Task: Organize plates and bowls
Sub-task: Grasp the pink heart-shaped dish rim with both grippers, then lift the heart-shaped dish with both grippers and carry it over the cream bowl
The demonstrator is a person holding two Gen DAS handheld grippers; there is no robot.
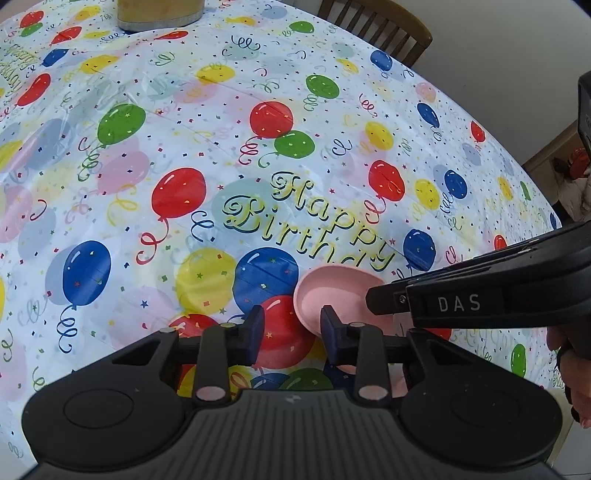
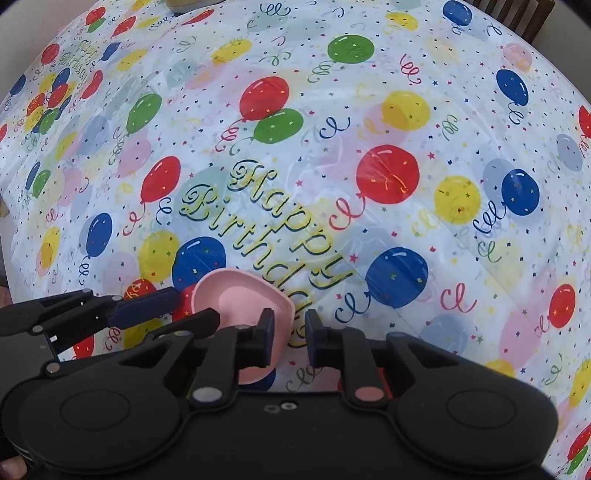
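Looking down from the left wrist, the camera takes in a hand (image 1: pixel 576 387) at the right edge behind the right tongs (image 1: pixel 373 300), whose side carries the letters "DAS". It also shows most of a wooden chair (image 1: pixel 376 26) past the far edge of the bench (image 1: pixel 184 147) and the base of a tan tub (image 1: pixel 159 14) at the top. The right wrist view has none of that lettering and only slivers of the chair and tub. It shows instead the left tongs (image 2: pixel 197 304) from the side, both fingers reaching in from the left toward the bowl (image 2: pixel 236 295).

The pink bowl sits on the balloon-printed cloth, just below the words "Happy Birthday", between the two tools.

The left tongs stand at a moderate gap astride the bowl's left rim, one finger inside and one outside. Red balloon print shows between the outer finger and the wall, so they do not clamp it.

The right tongs are narrow and straddle the right rim. The inner finger lies against the inside, and the outer finger looks just clear, with a thin strip of cloth showing between it and the wall.

Count: one bowl, two tongs, one hand, one chair, one tub.
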